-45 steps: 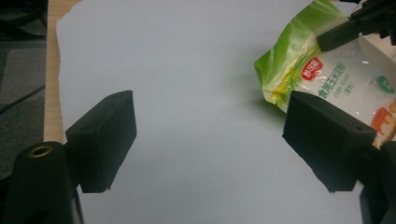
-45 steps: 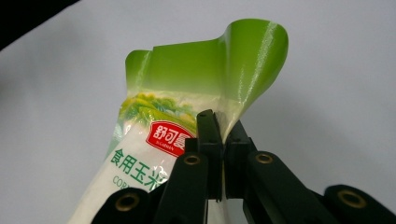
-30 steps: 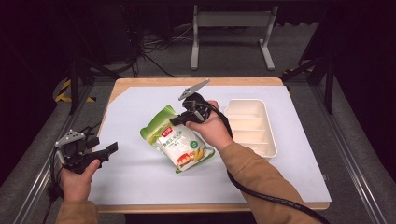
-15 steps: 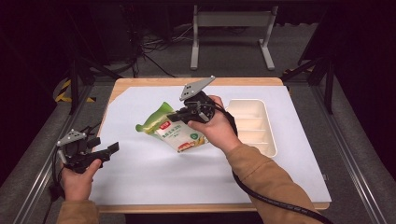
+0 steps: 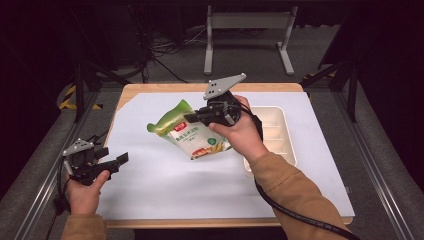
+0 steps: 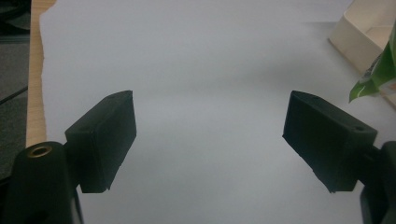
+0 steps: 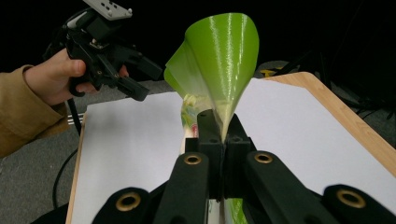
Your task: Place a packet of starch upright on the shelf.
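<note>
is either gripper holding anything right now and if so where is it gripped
The right gripper holds the green and white pouch, jaws shut on its upper edge. The left gripper is open, holding nothing.

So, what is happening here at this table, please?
A person works with a gripper in each hand. The right gripper is shut on a green and white pouch and holds it lifted above the white mat, beside a cream divided tray. The left gripper is open and holds nothing, near the mat's left edge.

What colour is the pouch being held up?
The pouch has a bright green top and a white printed front; it shows best in the high view.
</note>
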